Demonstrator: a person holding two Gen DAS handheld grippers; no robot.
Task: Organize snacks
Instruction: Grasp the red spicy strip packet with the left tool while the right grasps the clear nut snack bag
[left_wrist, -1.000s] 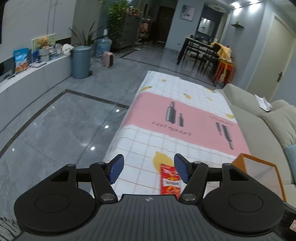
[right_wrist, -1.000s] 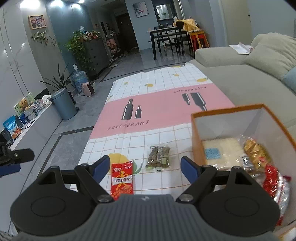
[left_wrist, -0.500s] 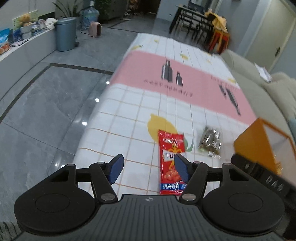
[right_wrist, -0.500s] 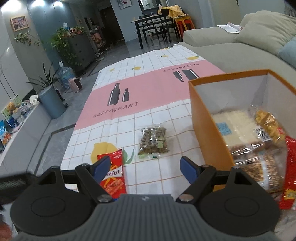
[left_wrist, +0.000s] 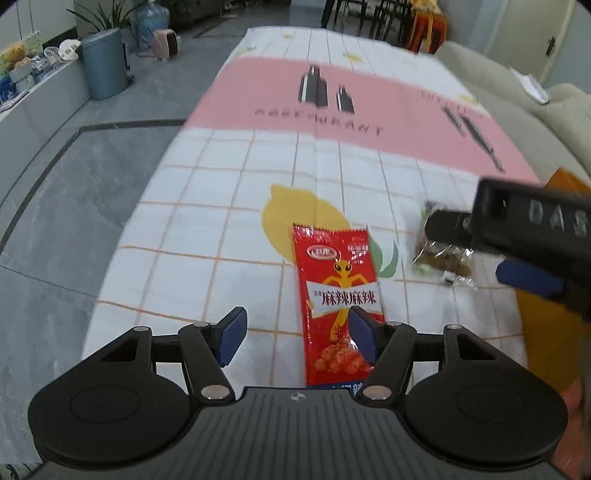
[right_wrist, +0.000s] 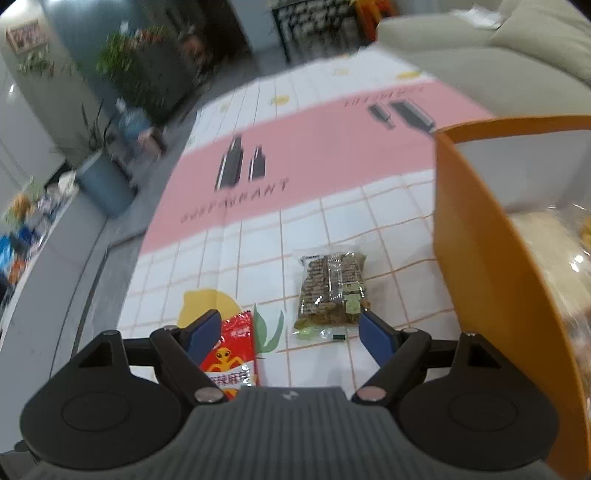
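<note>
Below, glossy red flat packet (left_wrist: 338, 306), crinkly clear brown-snack pack (right_wrist: 332, 288), orange box (right_wrist: 491, 266) rigid, checked cloth (left_wrist: 229, 221), left gripper (left_wrist: 297, 336) and right gripper (right_wrist: 286, 334) both spread, empty

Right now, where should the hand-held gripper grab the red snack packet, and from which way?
Probably across its narrow width, coming down from above. The red snack packet lies flat on the tablecloth, long and thin, pointing away from the left hand-held gripper. Its open fingers already sit near the packet's lower half, slightly to its left, so shift right and pinch the two long edges there.
</note>
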